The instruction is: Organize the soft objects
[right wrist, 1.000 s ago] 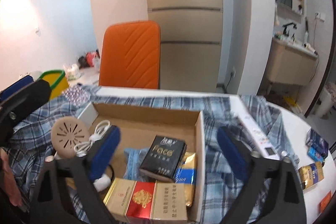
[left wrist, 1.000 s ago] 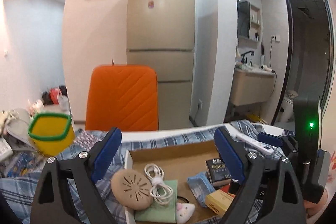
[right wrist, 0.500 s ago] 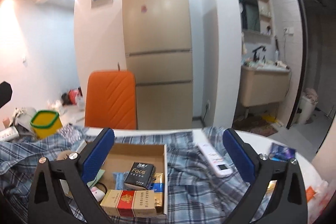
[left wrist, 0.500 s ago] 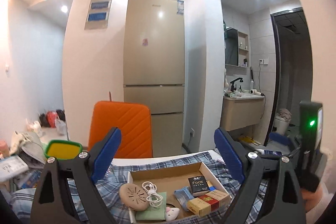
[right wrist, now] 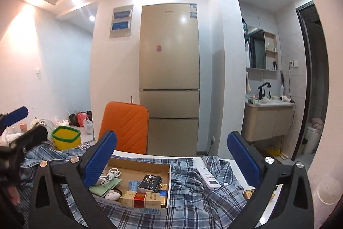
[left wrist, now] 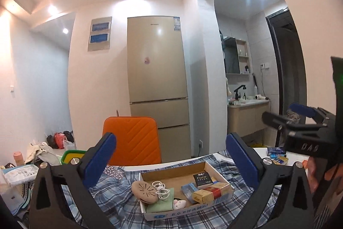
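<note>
A blue plaid shirt (left wrist: 120, 205) (right wrist: 193, 203) lies spread over the table. On it stands a shallow cardboard box (left wrist: 150, 175) (right wrist: 169, 173) with a green cloth (left wrist: 160, 204), a white cable (left wrist: 160, 188), a tan disc (left wrist: 144, 189), a black pack (right wrist: 150, 182) and a red-gold carton (right wrist: 140, 200). My left gripper (left wrist: 171, 158) is open and empty, raised well back from the box. My right gripper (right wrist: 171, 156) is open and empty, also raised; it shows at the right in the left wrist view (left wrist: 300, 121).
An orange chair (left wrist: 133, 141) stands behind the table, a gold fridge (left wrist: 156, 83) behind it. A yellow bin with green rim (right wrist: 65, 137) sits at the left. A white remote (right wrist: 209, 178) lies on the shirt right of the box. Small packs (left wrist: 277, 157) lie at far right.
Both grippers have pulled up and back from the box, which now looks smaller and lower in both views. Both stayed open and empty.
</note>
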Demonstrator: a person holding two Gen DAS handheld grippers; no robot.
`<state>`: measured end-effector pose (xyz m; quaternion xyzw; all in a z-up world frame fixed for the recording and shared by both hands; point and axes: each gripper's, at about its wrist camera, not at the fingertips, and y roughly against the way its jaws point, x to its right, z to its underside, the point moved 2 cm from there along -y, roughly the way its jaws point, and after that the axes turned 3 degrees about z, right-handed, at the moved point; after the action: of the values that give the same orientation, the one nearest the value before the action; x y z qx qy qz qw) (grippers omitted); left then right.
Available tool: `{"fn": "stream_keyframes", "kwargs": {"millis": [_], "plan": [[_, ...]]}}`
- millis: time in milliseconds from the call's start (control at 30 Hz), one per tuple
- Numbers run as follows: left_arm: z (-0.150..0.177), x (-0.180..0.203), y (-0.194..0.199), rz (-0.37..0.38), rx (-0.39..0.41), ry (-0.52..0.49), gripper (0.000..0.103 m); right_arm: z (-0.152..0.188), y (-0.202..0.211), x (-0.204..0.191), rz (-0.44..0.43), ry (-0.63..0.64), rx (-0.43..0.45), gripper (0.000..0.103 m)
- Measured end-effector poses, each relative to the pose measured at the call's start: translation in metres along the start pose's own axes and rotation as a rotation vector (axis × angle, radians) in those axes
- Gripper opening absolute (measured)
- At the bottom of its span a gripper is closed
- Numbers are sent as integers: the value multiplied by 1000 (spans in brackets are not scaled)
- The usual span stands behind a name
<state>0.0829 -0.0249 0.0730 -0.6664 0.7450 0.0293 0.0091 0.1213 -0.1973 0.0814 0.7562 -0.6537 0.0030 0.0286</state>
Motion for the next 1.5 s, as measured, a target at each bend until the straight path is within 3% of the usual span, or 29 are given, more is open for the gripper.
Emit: {"fn": "stream_keyframes", "kwargs": {"millis": [233,367,600,767,1133,1500], "plan": [[22,-4,12,7,23,19,103,17,19,2,9,-28,71,103],[38,-5,16,-37,54,3,103,38,21,-2,-5,-43,74,103],[69,-19,8,-53,8,55,103,68,19,-6,37,-30,54,103],[77,-22,4,-86,-18,59,103,68,16,1,45,-54,34,103],[79,-6,2,-45,-33,-25,103,71,16,3,32,-67,10,103],[81,-14,0,-53,-39,9,103,70,22,-5,29,-26,37,103]]}}
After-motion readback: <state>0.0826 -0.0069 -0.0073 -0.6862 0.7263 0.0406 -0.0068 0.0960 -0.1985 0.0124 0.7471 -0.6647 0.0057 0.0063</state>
